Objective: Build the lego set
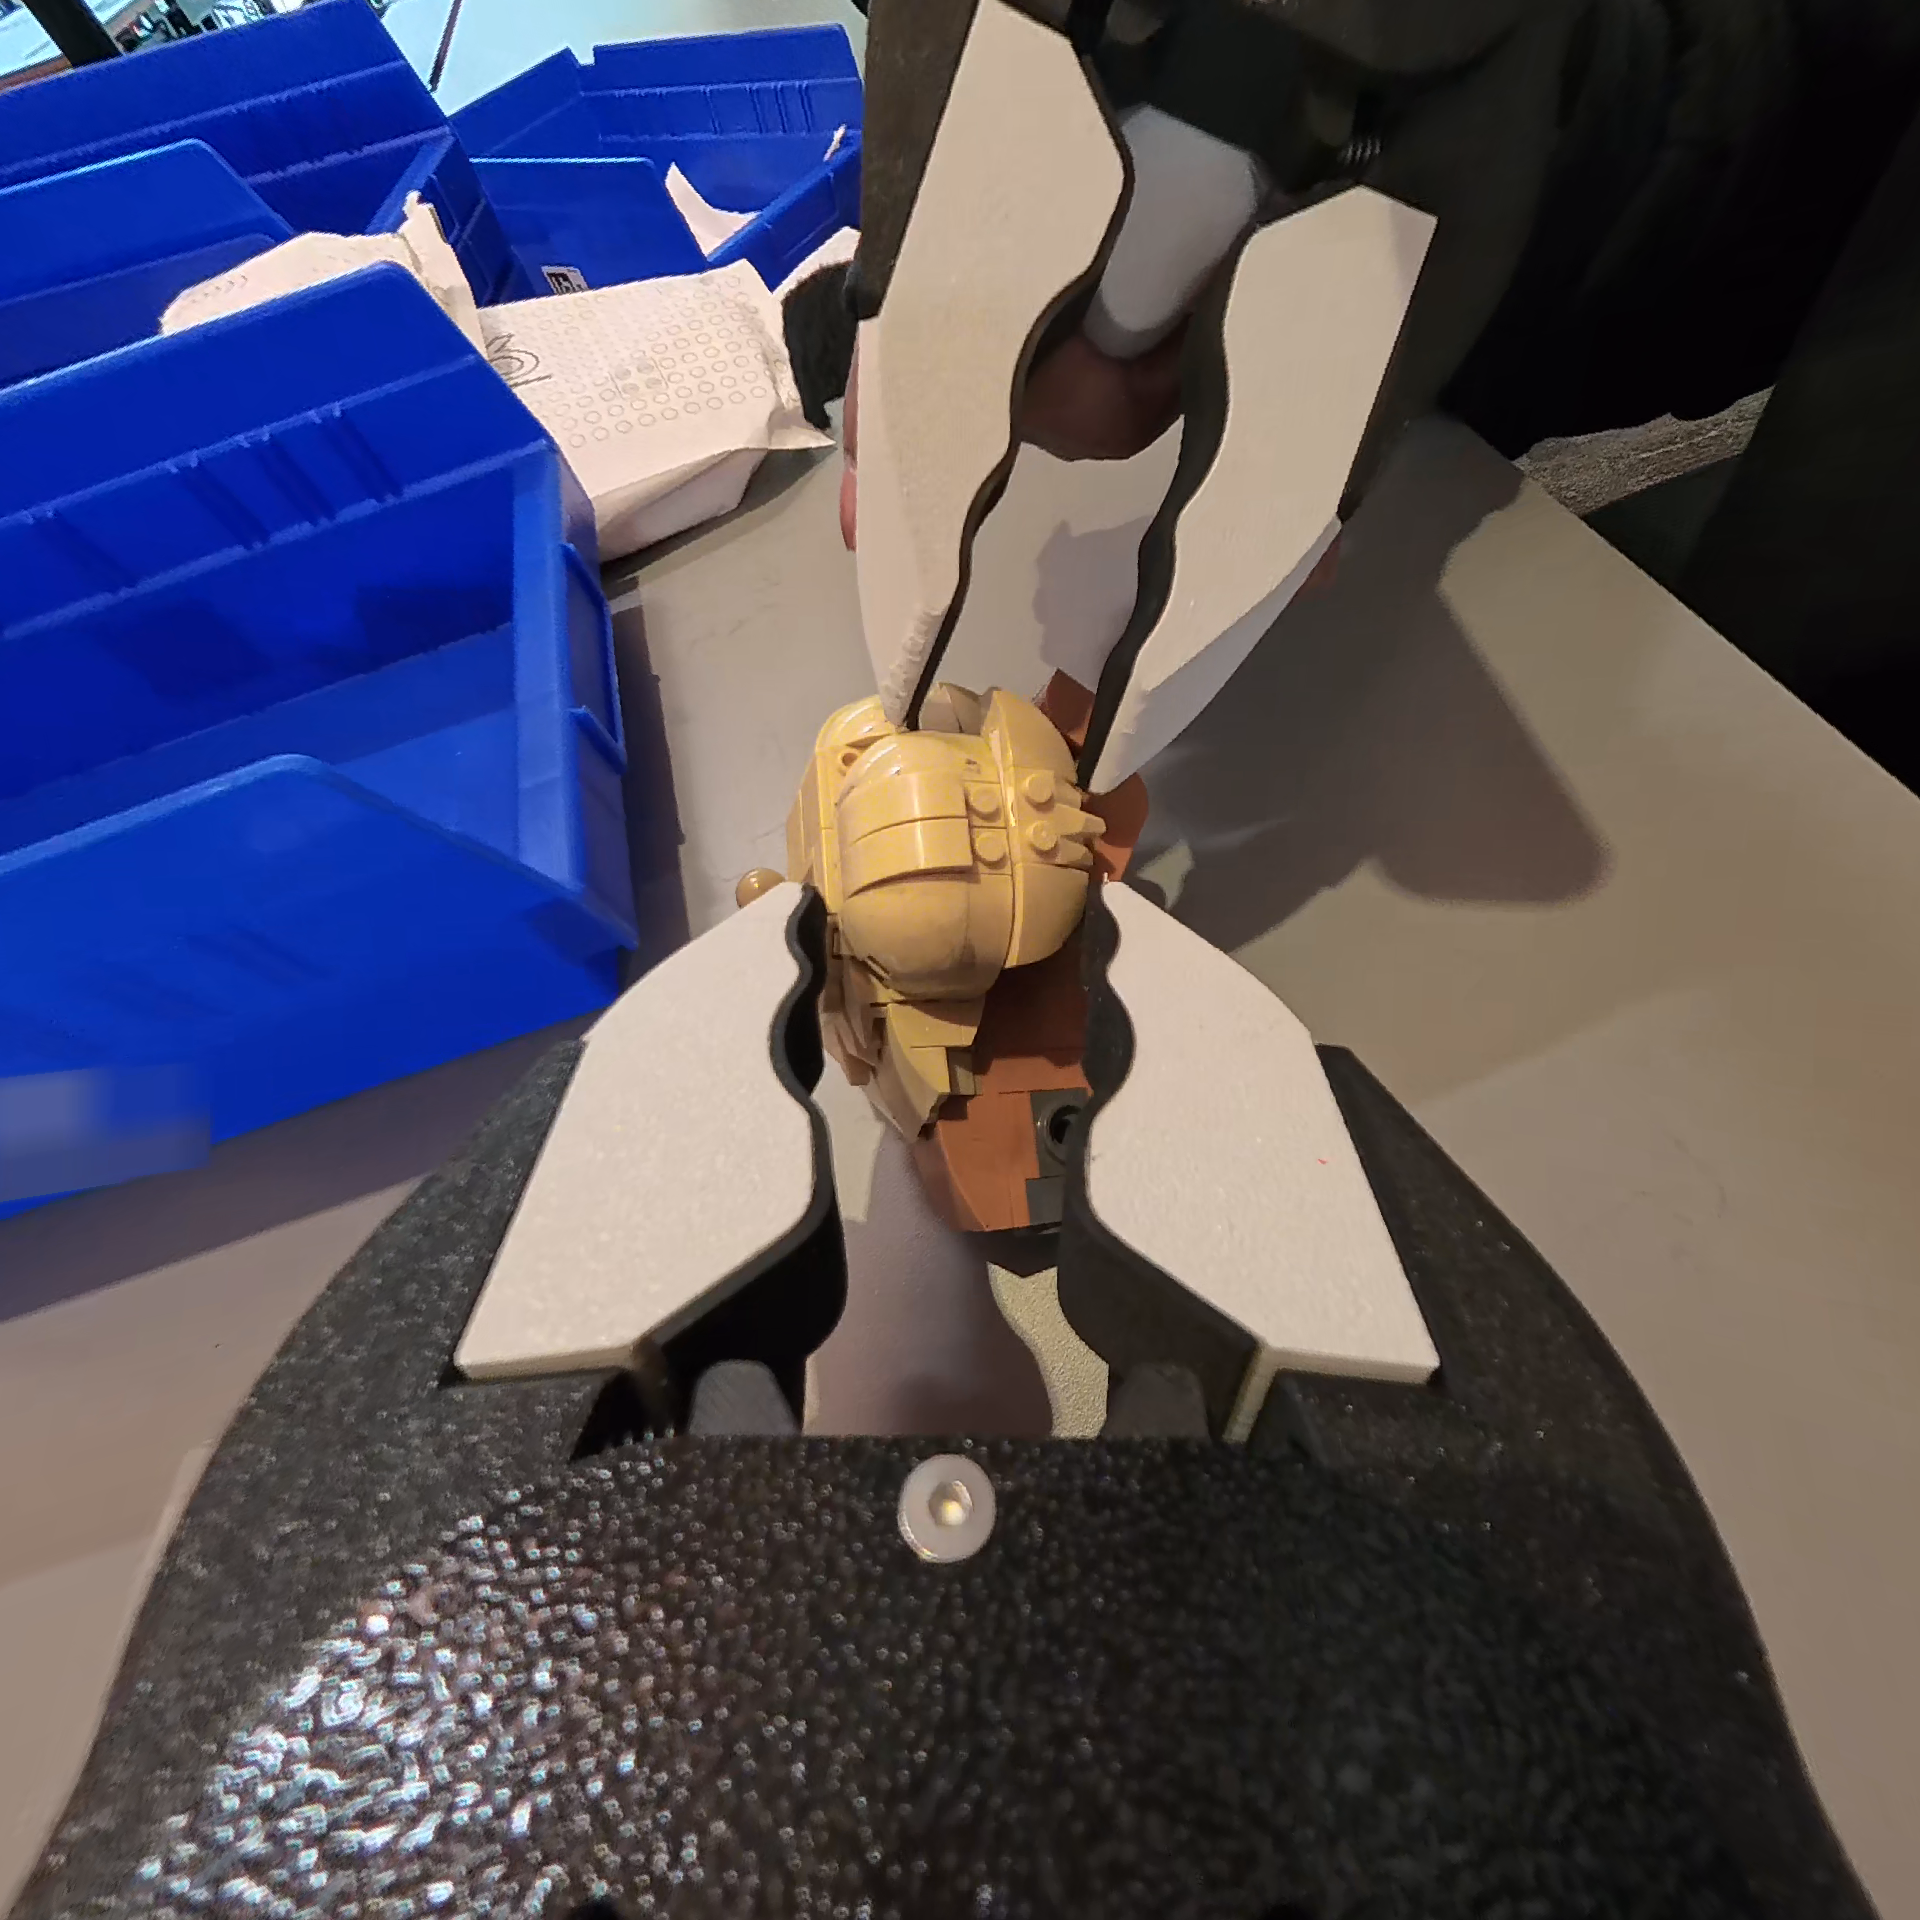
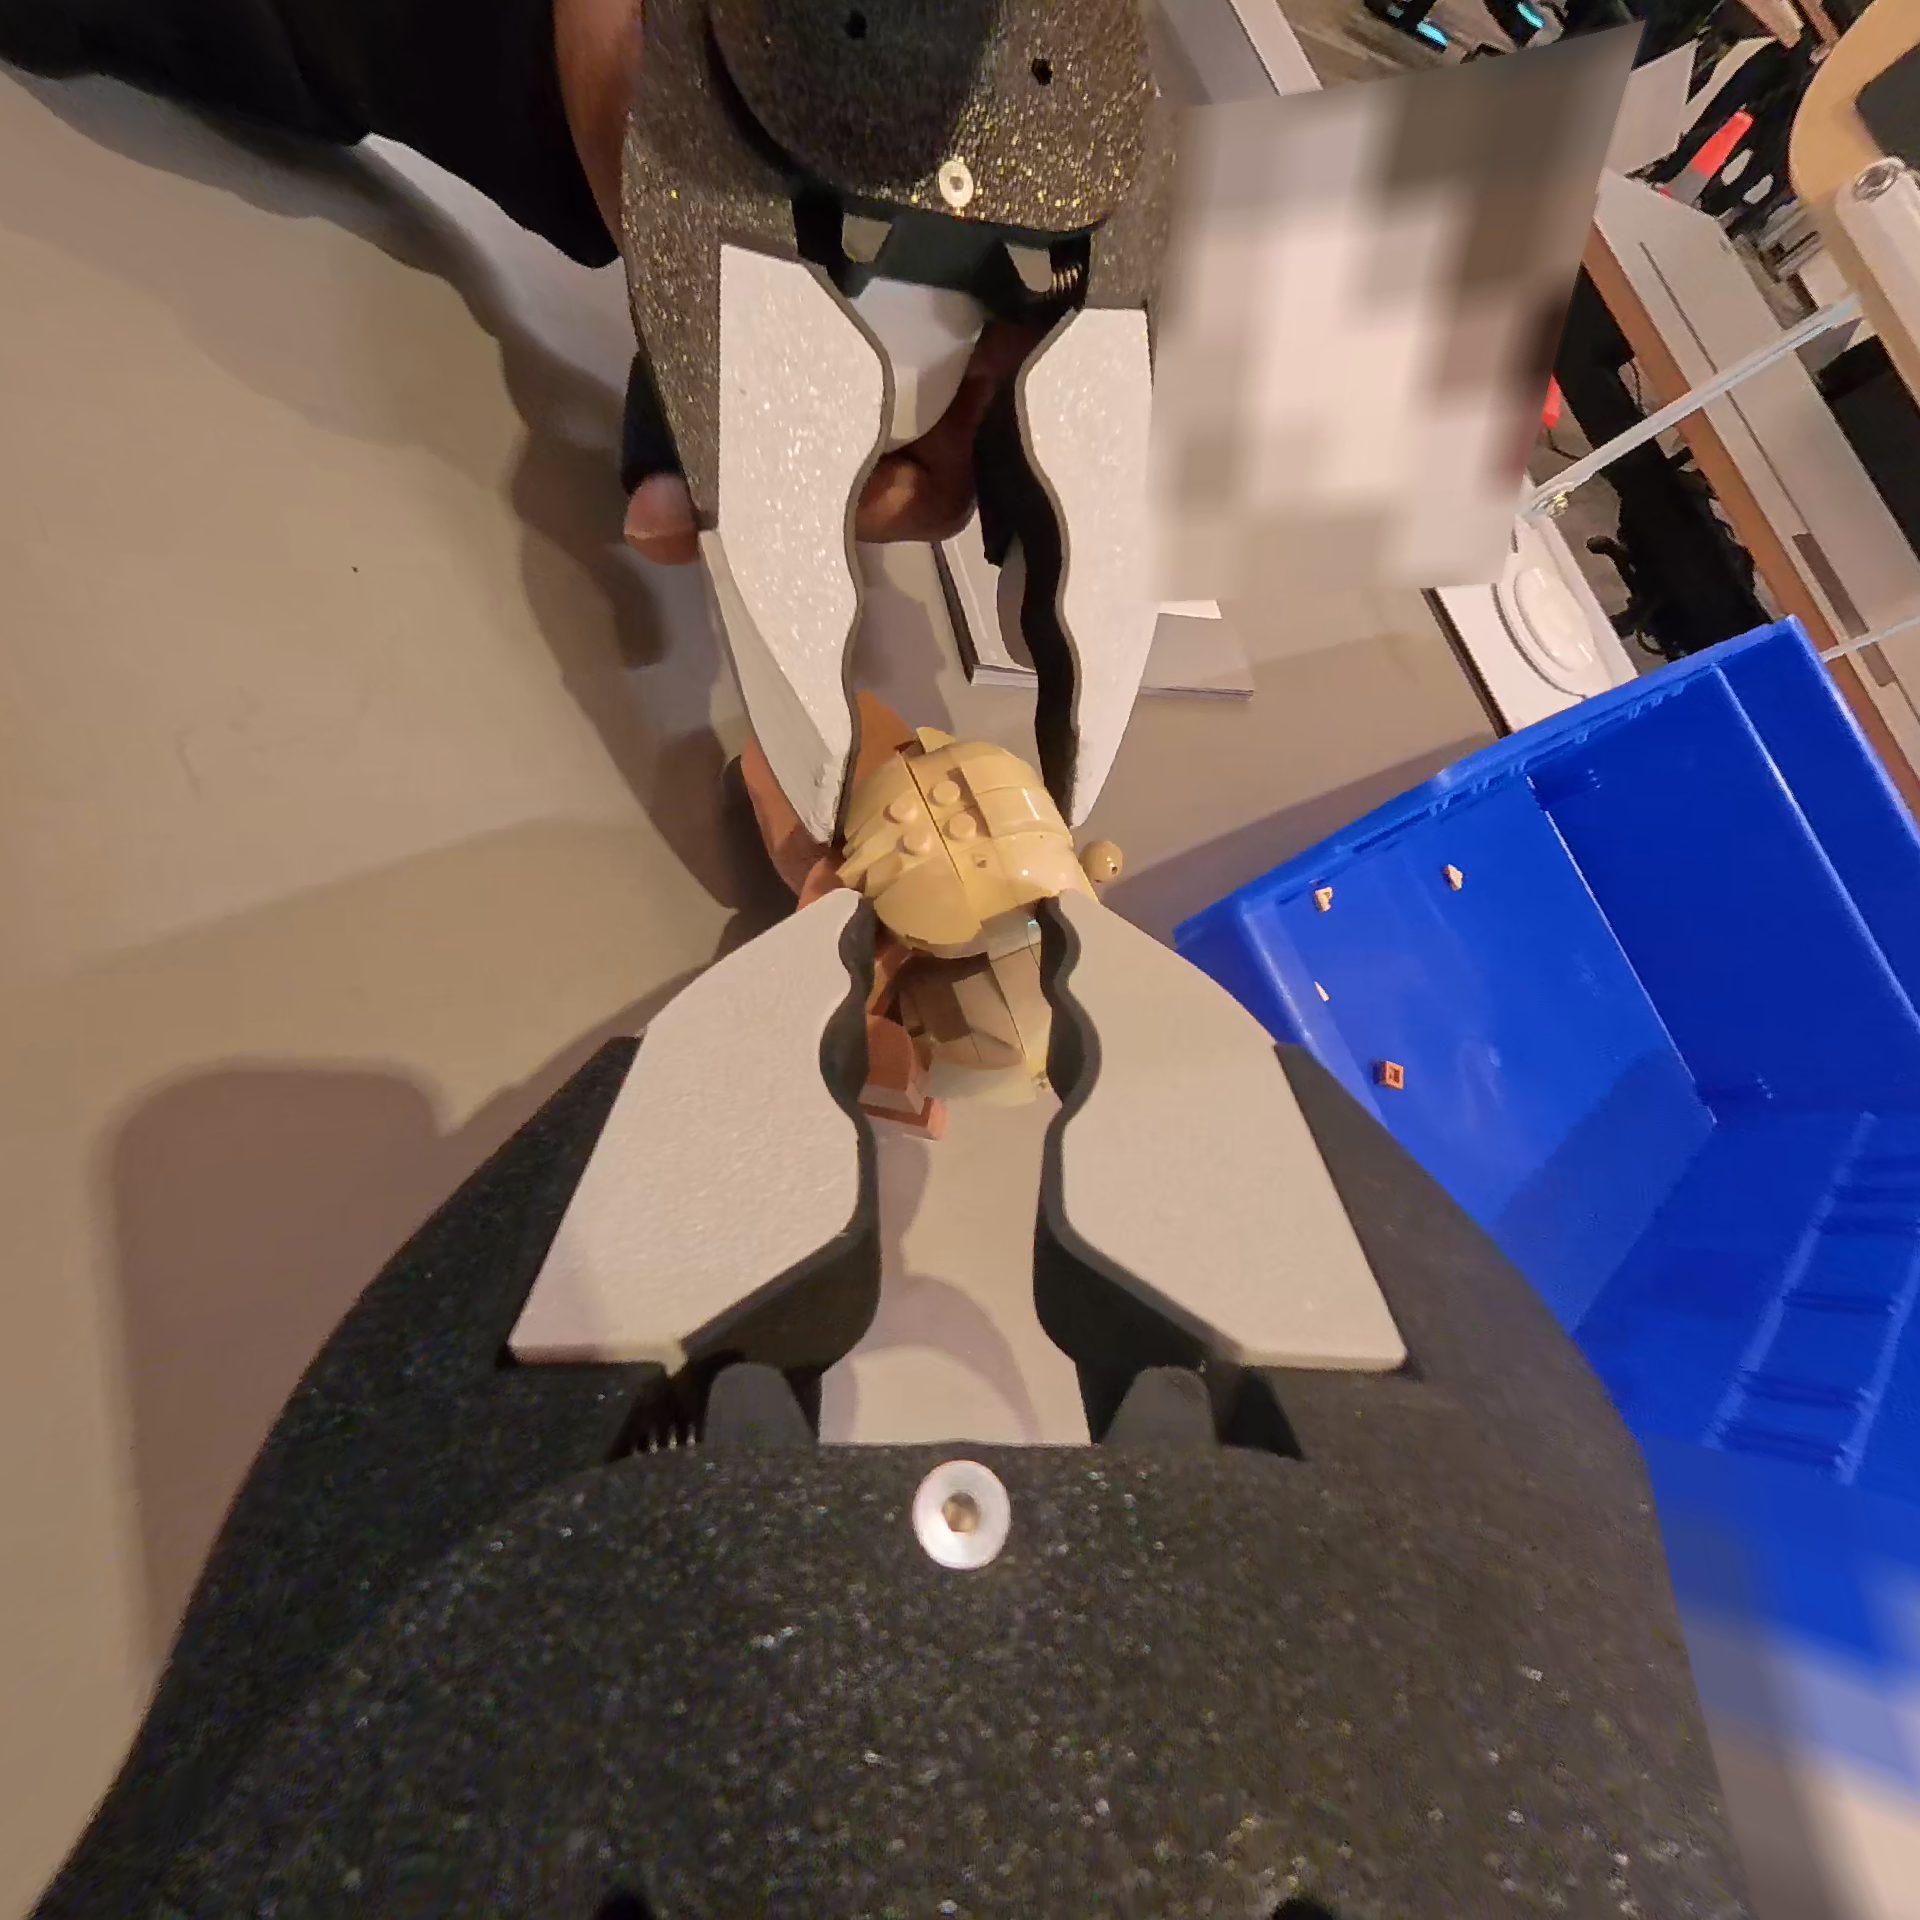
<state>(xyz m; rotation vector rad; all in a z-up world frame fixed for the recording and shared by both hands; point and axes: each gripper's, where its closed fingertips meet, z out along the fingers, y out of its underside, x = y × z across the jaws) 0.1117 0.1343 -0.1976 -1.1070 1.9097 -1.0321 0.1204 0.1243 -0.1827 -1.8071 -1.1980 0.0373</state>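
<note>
Brickwork in tan and brown fills the middle of the left wrist view: a small toy-brick model (image 1: 935, 894) with a smooth rounded tan dome, studded plates on top and a reddish-brown body below. The left gripper (image 1: 945, 935) has its two pale, grainy fingers closed on the model's lower part, the wavy black pads pressing its sides. From the far side the right gripper (image 1: 997, 738) comes down onto the same model, its tips set against the top of the tan part. The model is held just over the grey table (image 1: 1558, 1039), beside glossy blue plastic bins (image 1: 291, 644), with perforated white paper packets (image 1: 665, 384) lying behind. A hand's bare fingers show behind the far gripper.

In the right wrist view the same model (image 2: 966, 862) sits between both pairs of fingers. The right gripper (image 2: 956, 935) clamps the tan dome's underside, pads tight on it; the left gripper (image 2: 956, 810) grips from opposite. A small tan ball piece (image 2: 1101, 860) sticks out at the side. An open blue bin (image 2: 1558, 987) holds a few loose tiny bricks (image 2: 1390, 1075).

The model looks whole, with no part yet separated.
</note>
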